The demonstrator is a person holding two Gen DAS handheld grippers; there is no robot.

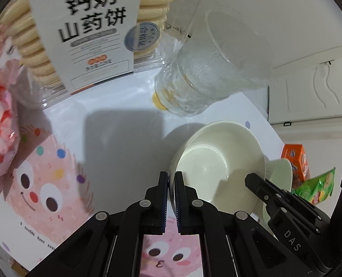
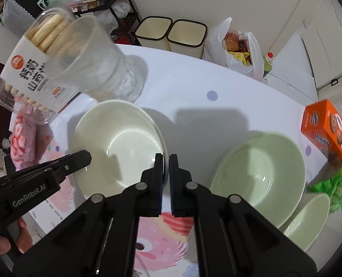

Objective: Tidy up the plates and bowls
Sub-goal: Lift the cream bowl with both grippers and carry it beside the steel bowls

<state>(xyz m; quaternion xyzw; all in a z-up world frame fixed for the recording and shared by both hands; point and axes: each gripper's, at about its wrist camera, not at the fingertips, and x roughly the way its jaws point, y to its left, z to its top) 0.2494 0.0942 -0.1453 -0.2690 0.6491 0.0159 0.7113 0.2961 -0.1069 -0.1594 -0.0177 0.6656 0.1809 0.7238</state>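
The white bowl [image 2: 117,143] is pinched from both sides at once. Its right rim is clamped between the pressed-together fingers of the right tongs [image 2: 166,161], seen edge-on in the right wrist view. The left tongs [image 1: 171,177] are closed on the opposite, left rim. So the bowl lies between the 2 tongs, its rim line running straight from one to the other across the table [image 2: 194,87].

Just beside it, further right, sits the big green bowl [image 2: 260,175], with a small green bowl [image 2: 309,217] touching its near edge. The right hand is judged the nearer to that green stack, so any carry that way would be led from the right, with the white bowl kept level between both grips.
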